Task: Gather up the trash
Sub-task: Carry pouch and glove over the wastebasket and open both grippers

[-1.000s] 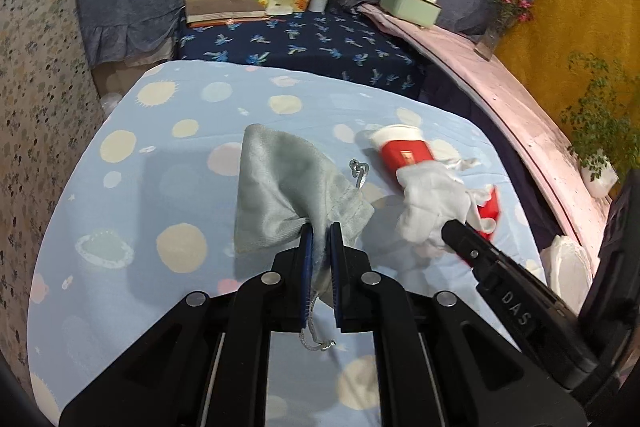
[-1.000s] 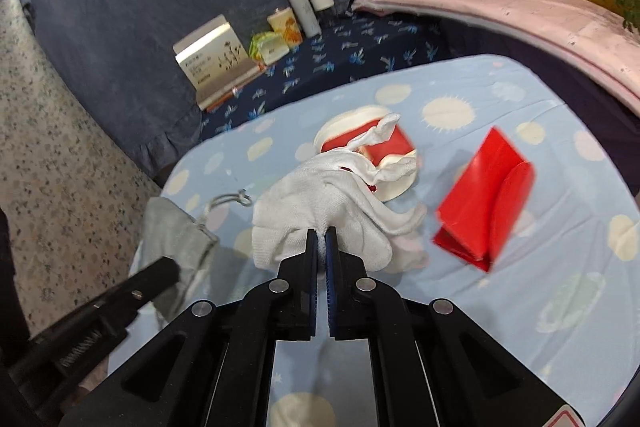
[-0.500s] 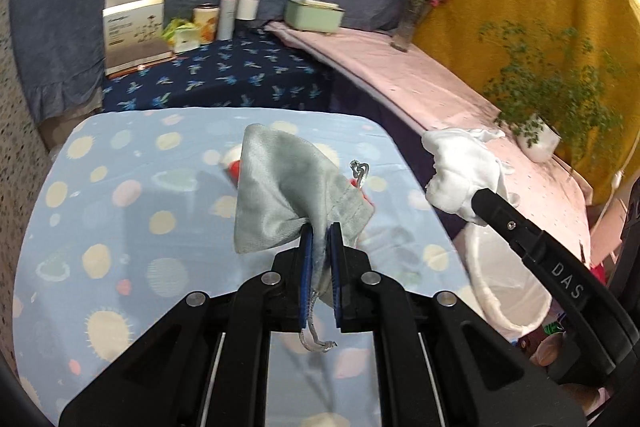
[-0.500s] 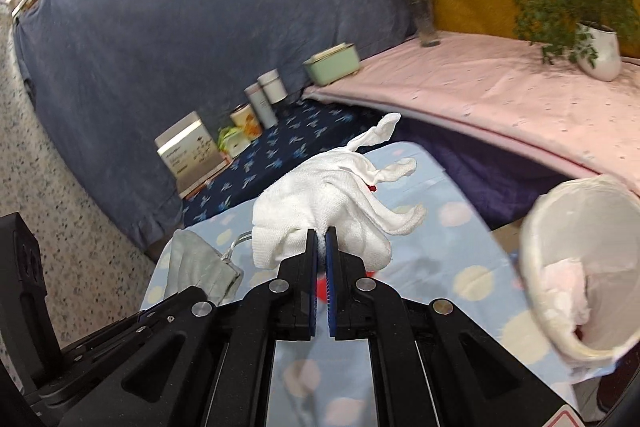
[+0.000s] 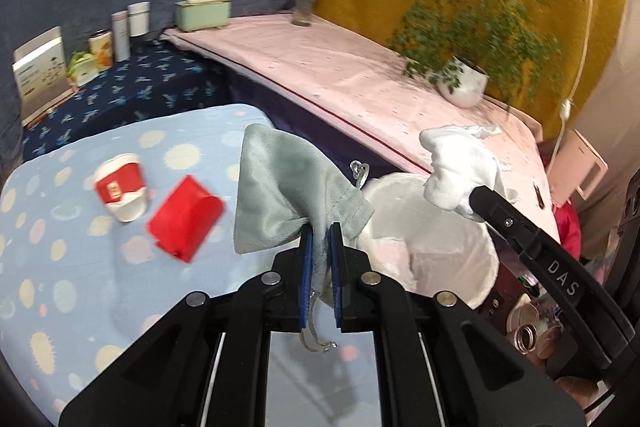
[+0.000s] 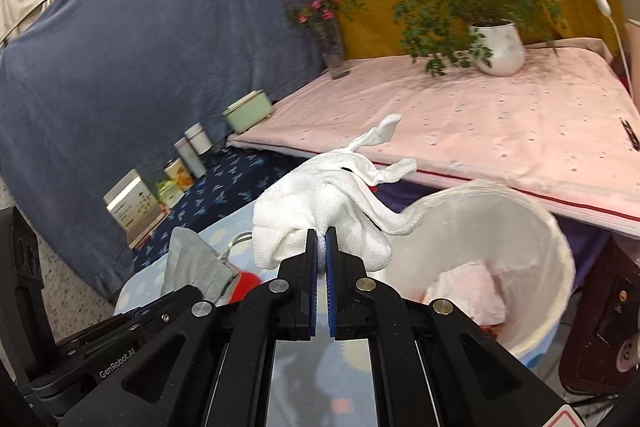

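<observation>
Warm indoor light, moderately bright. Strong fisheye bending, black vignette at all corners. Motion blur on potted plant [image 5: 460, 39], red box [image 5: 185, 223] and bin rim [image 6: 548, 223]. Soft shadows on blue bench cloth [image 5: 80, 287]. Glare spot at top right of left wrist view.

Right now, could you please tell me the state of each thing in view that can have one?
Left gripper: shut on grey fabric pouch.
Right gripper: shut on white cotton glove.
White trash bin: open, partly filled.
Red-and-white paper cup: tipped over.
Red folded packet: lying on table.
</observation>
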`<state>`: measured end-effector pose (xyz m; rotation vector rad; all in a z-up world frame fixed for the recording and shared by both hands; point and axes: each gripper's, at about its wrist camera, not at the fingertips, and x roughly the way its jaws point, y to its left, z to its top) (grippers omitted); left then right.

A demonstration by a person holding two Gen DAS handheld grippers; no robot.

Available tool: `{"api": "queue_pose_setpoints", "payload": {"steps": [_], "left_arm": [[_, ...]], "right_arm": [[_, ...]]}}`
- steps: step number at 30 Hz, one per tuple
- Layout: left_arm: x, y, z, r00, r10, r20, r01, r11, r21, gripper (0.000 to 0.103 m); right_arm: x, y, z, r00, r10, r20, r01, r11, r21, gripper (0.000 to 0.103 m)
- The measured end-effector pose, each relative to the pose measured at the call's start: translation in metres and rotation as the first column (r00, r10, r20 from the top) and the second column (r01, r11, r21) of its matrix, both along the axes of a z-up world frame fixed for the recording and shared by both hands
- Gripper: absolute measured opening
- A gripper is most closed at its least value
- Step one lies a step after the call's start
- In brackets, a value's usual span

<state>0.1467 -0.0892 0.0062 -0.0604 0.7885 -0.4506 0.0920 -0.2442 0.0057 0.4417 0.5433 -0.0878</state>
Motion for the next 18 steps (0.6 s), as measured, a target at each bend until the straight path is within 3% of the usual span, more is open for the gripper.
{"api": "queue_pose_setpoints", "payload": {"steps": [10,18], "left_arm": [[-0.009,-0.091,-0.009,0.985,-0.173,0.01,0.173,0.984,0.043,0.008],[-0.004,-0.129,-0.027,0.974,-0.223,-0.036,0.225,0.973,0.044,0.008]], "right_arm": [[-0.029,-0.072,-0.014,0.992,-0.123,-0.014,0.123,0.992,0.032,0.004],[-0.043,-0.104,-0.029,0.983,-0.182,-0.036,0.184,0.981,0.055,0.004]]}}
